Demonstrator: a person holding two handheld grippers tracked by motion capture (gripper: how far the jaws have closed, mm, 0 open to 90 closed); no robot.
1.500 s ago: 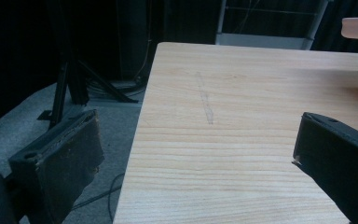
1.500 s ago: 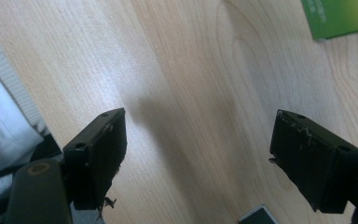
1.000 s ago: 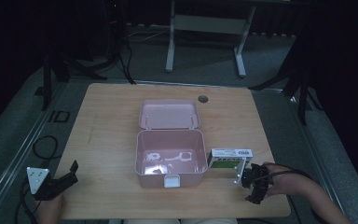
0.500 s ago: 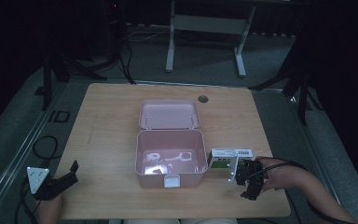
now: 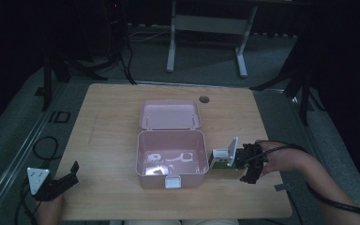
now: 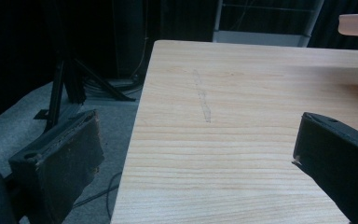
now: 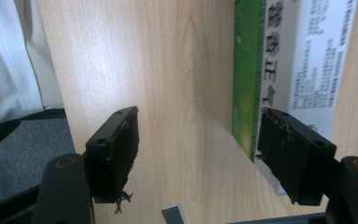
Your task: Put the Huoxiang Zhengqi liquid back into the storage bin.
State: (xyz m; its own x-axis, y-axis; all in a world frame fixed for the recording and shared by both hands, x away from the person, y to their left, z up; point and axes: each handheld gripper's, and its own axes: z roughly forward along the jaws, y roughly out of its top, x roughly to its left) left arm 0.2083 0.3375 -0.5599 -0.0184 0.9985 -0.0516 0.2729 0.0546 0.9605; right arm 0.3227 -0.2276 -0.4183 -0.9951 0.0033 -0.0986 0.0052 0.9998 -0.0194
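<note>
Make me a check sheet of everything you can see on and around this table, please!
Surface: wooden table, cable hole at the far edge.
Job's things: open pink box with small white things inside; green-and-white carton beside it.
Clutter: nothing seen.
Grippers: left tongs open at the near left corner; right tongs open at the carton.
Cables: black cable on the floor.
Surroundings: dark room, grey desk frame behind.

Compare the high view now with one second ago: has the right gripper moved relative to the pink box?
Yes. The right gripper has moved leftward toward the pink box, closing in on the green and white carton beside it.
</note>
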